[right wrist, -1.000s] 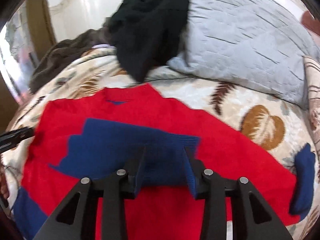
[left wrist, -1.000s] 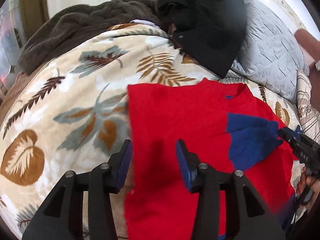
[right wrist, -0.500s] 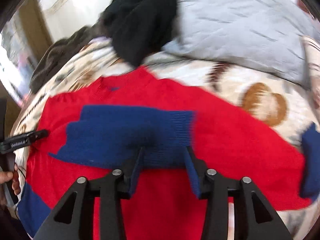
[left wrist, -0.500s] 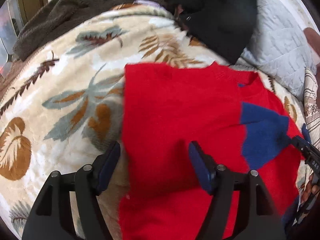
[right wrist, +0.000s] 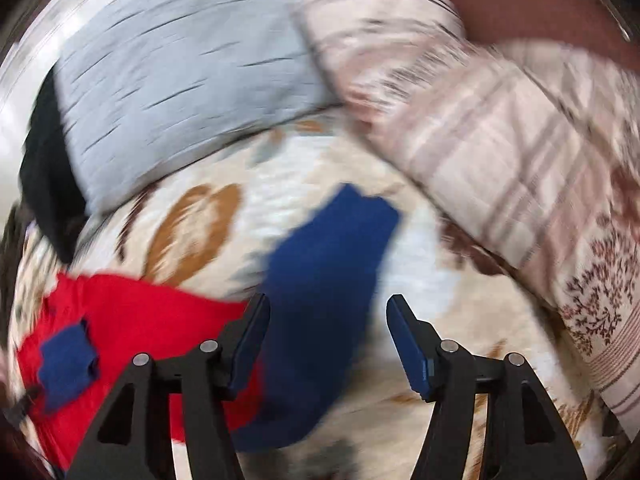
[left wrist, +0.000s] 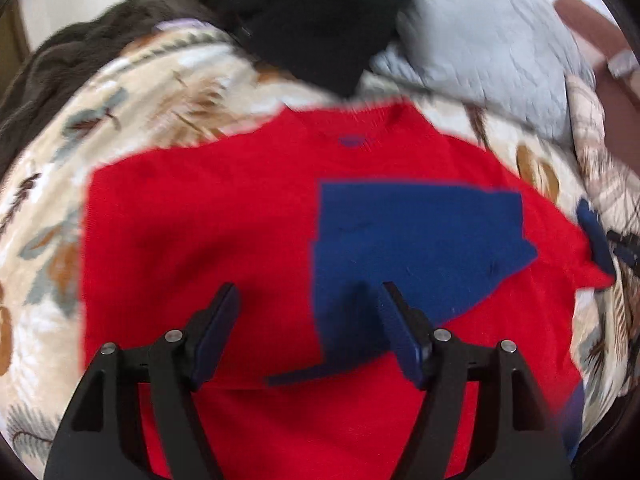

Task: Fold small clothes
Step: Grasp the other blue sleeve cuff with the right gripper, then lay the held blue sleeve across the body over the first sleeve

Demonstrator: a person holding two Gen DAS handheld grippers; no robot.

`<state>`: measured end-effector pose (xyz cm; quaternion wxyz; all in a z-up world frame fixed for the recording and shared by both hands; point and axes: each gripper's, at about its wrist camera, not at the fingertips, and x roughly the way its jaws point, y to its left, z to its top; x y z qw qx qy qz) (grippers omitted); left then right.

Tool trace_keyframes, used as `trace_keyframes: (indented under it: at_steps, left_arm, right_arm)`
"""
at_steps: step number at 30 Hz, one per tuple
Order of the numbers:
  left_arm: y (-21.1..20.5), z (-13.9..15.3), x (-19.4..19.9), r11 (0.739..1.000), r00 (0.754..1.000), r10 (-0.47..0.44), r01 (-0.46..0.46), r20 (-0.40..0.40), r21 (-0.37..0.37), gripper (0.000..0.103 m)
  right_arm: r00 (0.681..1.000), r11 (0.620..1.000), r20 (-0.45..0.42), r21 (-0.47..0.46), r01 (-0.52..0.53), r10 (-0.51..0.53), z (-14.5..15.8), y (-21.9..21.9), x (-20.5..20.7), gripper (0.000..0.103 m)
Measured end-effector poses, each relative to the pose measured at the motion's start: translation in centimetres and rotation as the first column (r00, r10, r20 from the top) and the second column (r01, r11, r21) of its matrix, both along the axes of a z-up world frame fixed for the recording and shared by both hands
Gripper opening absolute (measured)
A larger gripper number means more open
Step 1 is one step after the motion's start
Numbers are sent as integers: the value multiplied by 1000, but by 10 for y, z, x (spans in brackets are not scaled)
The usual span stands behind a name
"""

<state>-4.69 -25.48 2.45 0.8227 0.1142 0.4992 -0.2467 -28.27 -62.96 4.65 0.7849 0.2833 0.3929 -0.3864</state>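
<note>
Red sweater (left wrist: 224,240), centre frame on leaf-print blanket (left wrist: 132,92), one blue sleeve (left wrist: 408,240) folded across: your left gripper (left wrist: 308,336) gapes empty; right gripper (right wrist: 328,344), jaws just opening, straddles the outstretched sleeve (right wrist: 320,280), unpinched—clamp it next.

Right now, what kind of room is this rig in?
Most likely a bedroom: the red and blue sweater lies on a leaf-print blanket, with a grey quilted pillow and a plaid pillow beside it.

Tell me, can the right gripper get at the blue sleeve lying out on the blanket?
Probably yes: the right gripper is open, the blue sleeve lies flat between its fingers, and nothing covers it on the leaf-print blanket.
</note>
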Motion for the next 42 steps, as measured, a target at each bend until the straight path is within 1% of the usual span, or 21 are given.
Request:
trace_keyframes:
  at_steps: [1,2,3,5,6,7,8,10,12,16,20,22,23,25,26,28,30,36,40,41,42]
  left_arm:
    - [-5,-6,-3,999,1000,-14,14,-3,30,73]
    - [-10,-9,-8,997,999,-36,35,30,62,75]
    - [-12,-8,-11,996,997,-52,48,56,69,75]
    - [-9,-7,-9,997,998,-51,49,38,55,75]
    - [-7,-6,-7,998,999,-48,47,25,41,75]
    - [-3,-4,-4,999,999,-42,42,5,24,75]
    - [0,-2,-2,999,999,-38,38,-10,10,75]
    - [6,2,1,999,999,-31,30,-27,-17,75]
    - [14,6,3,999,999,-17,15,-44,-49,75]
    - [28,12,6,992,997,15,-26,-81,-126,75]
    - [41,21,7,981,994,37,-55,-100,-185,75]
    - [50,25,10,977,993,51,-72,-107,-203,75]
    - [56,26,12,974,992,62,-85,-111,-208,75]
    - [66,27,15,974,990,77,-99,-116,-204,75]
    - [71,26,17,975,989,79,-102,-121,-198,75]
    - [76,23,20,977,989,81,-103,-124,-188,75]
    - [77,21,25,976,988,83,-108,-132,-192,75]
    - [47,23,42,971,988,56,-88,-147,-222,75]
    - [19,11,48,973,984,25,-64,-177,-221,75]
    - [13,7,48,973,983,18,-60,-182,-223,69]
    - [9,5,48,971,983,9,-52,-185,-232,51]
  right_arm:
    - [1000,999,13,36,25,-25,-7,-11,-8,63]
    - [999,997,29,67,40,-42,-13,-17,-14,63]
    - [997,993,51,106,53,-59,-19,-22,-17,63]
    - [988,977,108,199,83,-106,-35,-32,-27,61]
    - [985,974,129,206,91,-119,-39,-31,-29,52]
    - [983,977,142,193,92,-121,-38,-29,-30,37]
    - [981,977,167,201,67,-102,-37,-27,-27,5]
    - [971,974,222,222,34,-85,-31,-20,-21,5]
    - [968,989,252,144,-28,-9,-10,1,-4,4]
    - [926,975,336,76,-211,174,26,58,51,4]
    - [827,895,396,28,-445,399,46,145,124,4]
    - [757,817,375,1,-577,535,40,199,163,5]
    - [724,774,361,10,-633,588,31,218,177,11]
    - [685,704,302,63,-708,663,6,251,198,18]
    - [684,689,262,87,-720,681,-7,264,198,32]
    - [691,688,211,103,-719,691,-23,274,196,36]
    - [706,705,210,94,-703,676,-26,270,183,35]
    - [785,806,264,44,-591,561,-1,217,136,40]
    - [874,893,229,36,-448,429,7,174,121,45]
    - [902,919,218,43,-391,373,6,161,115,51]
    - [918,934,209,51,-354,337,2,153,113,59]
